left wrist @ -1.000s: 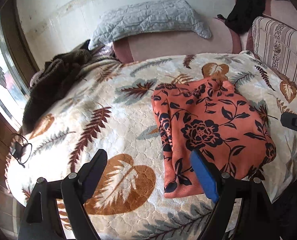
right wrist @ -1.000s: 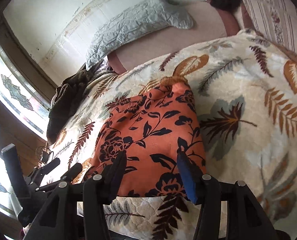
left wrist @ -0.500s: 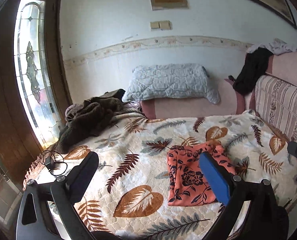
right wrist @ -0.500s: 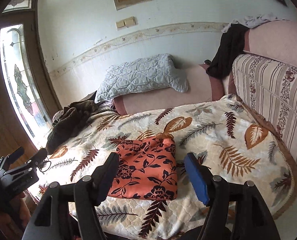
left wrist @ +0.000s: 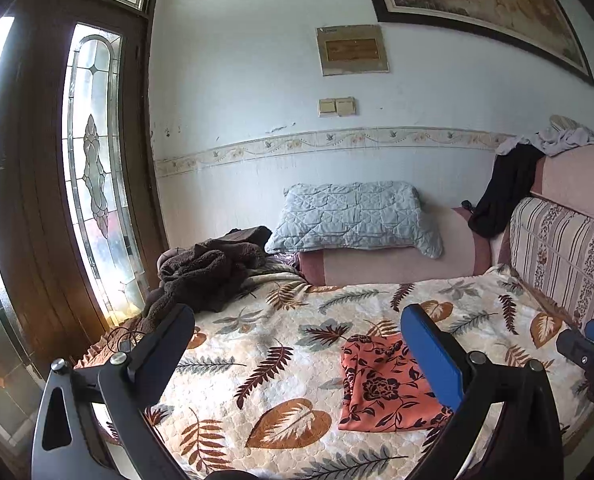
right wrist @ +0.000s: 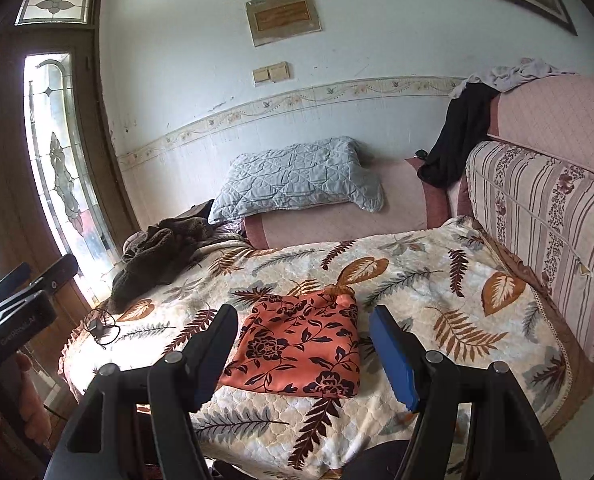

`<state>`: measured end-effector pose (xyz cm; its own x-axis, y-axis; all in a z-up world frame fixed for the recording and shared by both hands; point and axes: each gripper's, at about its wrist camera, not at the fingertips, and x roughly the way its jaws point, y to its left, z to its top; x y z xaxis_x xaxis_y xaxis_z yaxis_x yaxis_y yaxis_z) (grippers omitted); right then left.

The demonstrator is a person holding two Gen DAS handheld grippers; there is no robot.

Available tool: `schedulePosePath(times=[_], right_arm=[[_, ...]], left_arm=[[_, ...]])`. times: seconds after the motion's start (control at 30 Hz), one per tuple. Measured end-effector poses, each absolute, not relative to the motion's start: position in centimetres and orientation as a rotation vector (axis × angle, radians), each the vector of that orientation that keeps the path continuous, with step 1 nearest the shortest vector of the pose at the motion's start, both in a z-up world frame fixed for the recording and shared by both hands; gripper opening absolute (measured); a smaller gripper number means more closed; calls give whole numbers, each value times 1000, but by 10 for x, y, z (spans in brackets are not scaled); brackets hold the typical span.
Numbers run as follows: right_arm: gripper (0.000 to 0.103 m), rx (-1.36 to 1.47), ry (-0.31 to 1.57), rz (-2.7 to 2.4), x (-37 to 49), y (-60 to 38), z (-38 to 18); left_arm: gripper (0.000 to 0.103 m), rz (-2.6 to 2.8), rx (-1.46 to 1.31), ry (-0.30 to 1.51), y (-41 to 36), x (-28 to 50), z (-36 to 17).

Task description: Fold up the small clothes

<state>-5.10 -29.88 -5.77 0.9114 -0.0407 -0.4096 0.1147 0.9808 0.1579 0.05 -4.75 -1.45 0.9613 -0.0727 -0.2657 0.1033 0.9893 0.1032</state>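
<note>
Left wrist view: your left gripper (left wrist: pixel 297 354) has its jaws spread wide w/ nothing between them. The cloth (left wrist: pixel 385 386), orange w/ black flowers, lies folded into a compact rectangle on the bed (left wrist: pixel 257 360), low and right of centre; the blue pad hides part of its right edge. Right gripper (left wrist: pixel 589 350) just pokes in at the far right edge. Brown pile (left wrist: pixel 209 272) sits at the bed's far left corner, pillow (left wrist: pixel 353 216) behind it on the bolster.

Right wrist view: your right gripper (right wrist: pixel 303 352) is released too, jaws apart and clear of the fabric; the cloth (right wrist: pixel 301 350) shows between them but well beyond the tips, not touched. Left gripper (right wrist: pixel 21 304) at the left edge, w/ your hand (right wrist: pixel 29 392) under it.

Judgement: this piece looks done, so the step is prob. backing off and going for the next item. Keep both tips high as you pull away so you don't snag the fold; leave the stack square.

What each view adds: only the right view gives the whole cloth outline, incl. the bunched far corner, so check neatness there. Only the left view shows the brown pile fully, likely your next pick, tho I can't tell if it's small clothes.
</note>
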Motion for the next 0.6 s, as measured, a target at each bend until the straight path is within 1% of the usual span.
schedulePosePath(times=[0.27,0.4,0.6], right_arm=[[72,127,375,-82,-72,-282,-44],[76,128,360,-73,-75,-279,-41],[76,112,391,-62,-68,-272,-48]], left_arm=[[103,-76,106,242,-46,-15,-3],[103,-89,109,252,-45,-15,-1],[103,-90,115,256,-44,-17,-2]])
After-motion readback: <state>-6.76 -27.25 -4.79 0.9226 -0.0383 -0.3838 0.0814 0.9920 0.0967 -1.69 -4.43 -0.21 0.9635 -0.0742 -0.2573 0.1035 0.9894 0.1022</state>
